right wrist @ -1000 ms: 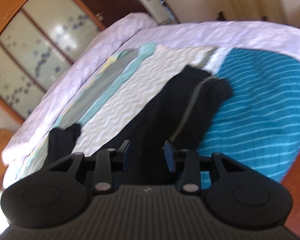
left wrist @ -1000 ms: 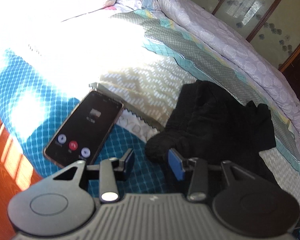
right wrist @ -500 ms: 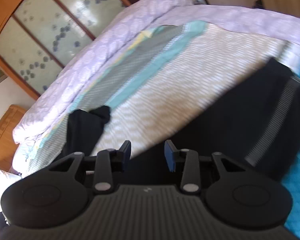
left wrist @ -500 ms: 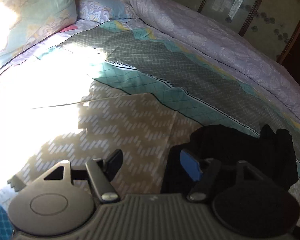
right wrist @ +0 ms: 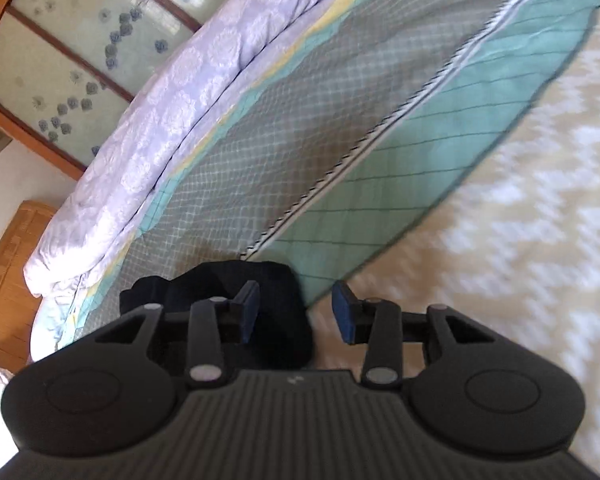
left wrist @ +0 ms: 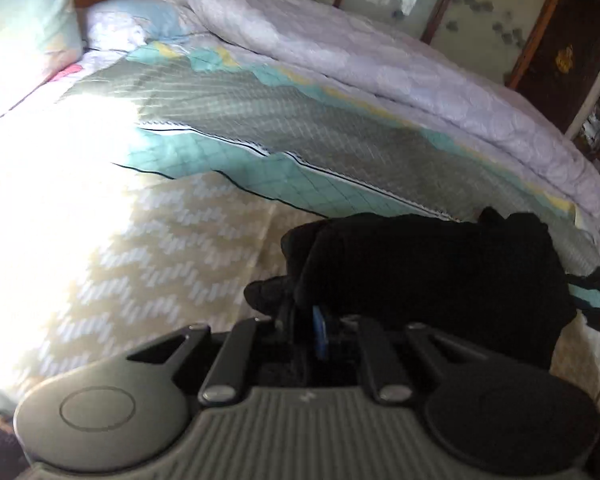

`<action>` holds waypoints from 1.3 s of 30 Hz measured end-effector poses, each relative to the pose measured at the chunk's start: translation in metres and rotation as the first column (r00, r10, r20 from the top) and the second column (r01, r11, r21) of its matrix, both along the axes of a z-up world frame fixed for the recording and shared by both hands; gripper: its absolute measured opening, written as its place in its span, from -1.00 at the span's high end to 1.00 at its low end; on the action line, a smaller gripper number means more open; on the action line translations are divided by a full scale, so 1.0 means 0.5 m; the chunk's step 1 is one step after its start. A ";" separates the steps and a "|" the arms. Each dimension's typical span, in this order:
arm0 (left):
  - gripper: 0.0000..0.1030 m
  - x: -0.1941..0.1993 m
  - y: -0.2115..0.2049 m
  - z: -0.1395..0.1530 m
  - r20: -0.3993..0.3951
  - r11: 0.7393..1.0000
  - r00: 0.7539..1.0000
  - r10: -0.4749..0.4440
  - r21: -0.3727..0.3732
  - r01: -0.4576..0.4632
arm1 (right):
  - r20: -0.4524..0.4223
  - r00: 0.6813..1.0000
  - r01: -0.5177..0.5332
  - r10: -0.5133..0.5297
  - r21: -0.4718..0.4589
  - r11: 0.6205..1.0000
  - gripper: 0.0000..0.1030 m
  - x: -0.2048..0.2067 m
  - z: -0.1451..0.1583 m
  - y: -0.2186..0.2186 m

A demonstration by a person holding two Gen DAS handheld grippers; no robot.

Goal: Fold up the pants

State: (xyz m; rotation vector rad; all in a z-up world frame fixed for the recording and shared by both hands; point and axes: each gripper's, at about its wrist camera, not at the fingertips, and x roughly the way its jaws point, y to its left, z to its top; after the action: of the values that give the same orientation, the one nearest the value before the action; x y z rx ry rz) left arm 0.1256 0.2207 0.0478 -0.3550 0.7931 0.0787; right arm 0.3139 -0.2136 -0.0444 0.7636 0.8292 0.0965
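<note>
The left gripper [left wrist: 300, 322], jaws apart a second ago, now pinches an edge of the black pants [left wrist: 428, 264] on the bed [left wrist: 204, 240] (phone gone from view). The right gripper [right wrist: 294, 310], jaws opening and empty, has swung from the pants' middle to one end.

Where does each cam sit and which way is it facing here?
Left wrist: on the left tongs, angled down across the patterned bedspread; its closed tongs pinch the black fabric pants.
Right wrist: on the right tongs, angled down the bed; its tongs are opening, pads gripping nothing, over the pants' edge.
Shared: pants, teal quilted band, lilac rolled duvet.
</note>
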 end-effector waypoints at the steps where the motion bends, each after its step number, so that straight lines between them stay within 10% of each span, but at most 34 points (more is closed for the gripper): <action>1: 0.83 -0.040 0.021 0.011 0.011 0.999 1.000 0.028 -0.020 -0.028 | -0.007 1.000 -0.024 0.024 -0.013 1.000 0.15 0.014 -0.012 0.015; 3: 0.83 -0.099 0.060 0.019 0.000 0.995 0.997 0.082 -0.053 -0.082 | 0.003 0.999 -0.037 0.037 -0.073 0.997 0.20 0.019 -0.022 0.043; 5: 0.83 -0.142 0.086 0.008 -0.047 0.989 0.992 0.115 -0.089 -0.119 | -0.015 0.998 -0.065 0.064 -0.130 0.989 0.86 0.023 -0.023 0.060; 11: 0.83 -0.180 0.080 0.009 -0.036 0.990 0.996 0.083 -0.115 -0.087 | 0.225 0.970 -0.062 0.092 -0.140 0.988 0.86 -0.132 0.160 0.008; 17: 0.83 -0.246 0.064 0.060 0.050 0.983 0.998 0.029 -0.180 -0.019 | 0.364 0.927 -0.010 0.087 -0.208 0.978 0.85 -0.498 0.331 -0.111; 20: 0.82 -0.280 0.065 0.066 0.041 0.981 0.999 0.009 -0.192 -0.001 | 0.217 0.972 -0.029 0.088 -0.262 0.965 0.67 -0.642 0.305 -0.160; 22: 0.82 -0.296 0.065 0.059 0.028 0.982 1.000 0.001 -0.188 0.005 | 0.054 0.995 -0.067 0.086 -0.294 0.954 0.18 -0.704 0.252 -0.191; 25: 0.82 -0.309 0.064 0.041 -0.001 0.981 1.000 0.012 -0.195 -0.012 | -0.061 0.997 0.020 -0.045 -0.364 0.931 0.18 -0.752 0.214 -0.232; 28: 0.82 -0.326 0.065 0.042 0.002 0.977 1.000 0.025 -0.210 -0.024 | 0.022 0.993 0.115 -0.115 -0.320 0.940 0.19 -0.729 0.242 -0.252; 35: 0.82 -0.347 0.052 0.046 -0.005 0.980 0.999 0.036 -0.194 -0.037 | 0.108 0.992 -0.019 0.067 -0.394 0.919 0.18 -0.455 0.288 -0.124; 39: 0.82 -0.344 0.049 0.049 -0.017 0.982 0.999 0.039 -0.183 -0.041 | -0.033 0.950 -0.281 0.312 -0.531 0.799 -0.03 -0.307 0.242 -0.006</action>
State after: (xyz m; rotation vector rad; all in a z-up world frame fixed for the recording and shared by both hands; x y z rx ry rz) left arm -0.0464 0.2453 0.0723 -0.5455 0.8087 0.0459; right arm 0.1602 -0.2166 0.0768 0.0987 0.8641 0.1594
